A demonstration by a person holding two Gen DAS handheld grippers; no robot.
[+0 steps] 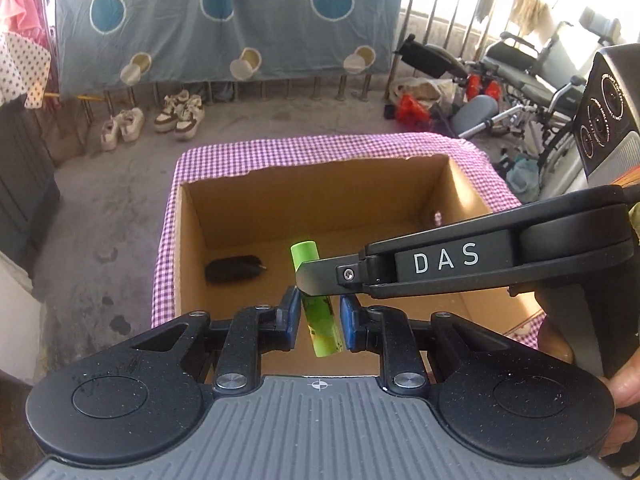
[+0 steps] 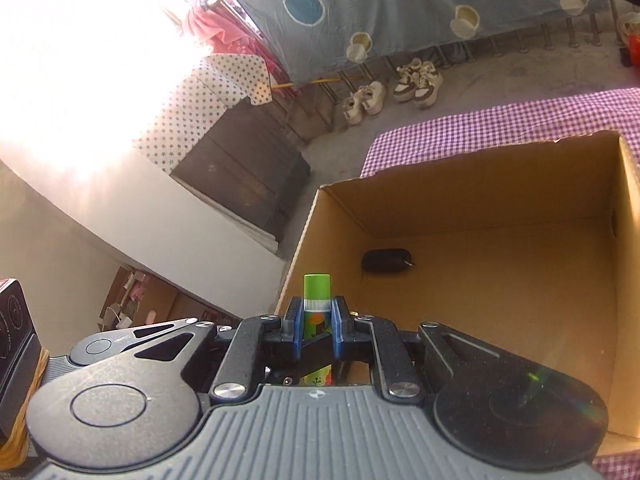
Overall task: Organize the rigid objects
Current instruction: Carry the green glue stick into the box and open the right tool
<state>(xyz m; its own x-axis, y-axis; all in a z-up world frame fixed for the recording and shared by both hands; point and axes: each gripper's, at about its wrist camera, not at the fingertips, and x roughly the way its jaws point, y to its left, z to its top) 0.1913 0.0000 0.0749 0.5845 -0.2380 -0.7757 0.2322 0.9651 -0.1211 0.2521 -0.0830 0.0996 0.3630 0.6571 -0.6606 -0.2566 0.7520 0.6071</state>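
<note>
- Both hand-held grippers clamp one green tube above the open cardboard box (image 1: 192,240).
- The left hand-held gripper (image 1: 319,316) pinches the green tube (image 1: 320,320) at its lower body.
- The right hand-held gripper (image 2: 316,328) grips it just below the cap.
- A black pouch (image 2: 386,261) lies on the box floor near the far-left corner.
- The box sits on a purple-checked cloth (image 1: 280,152).
</note>
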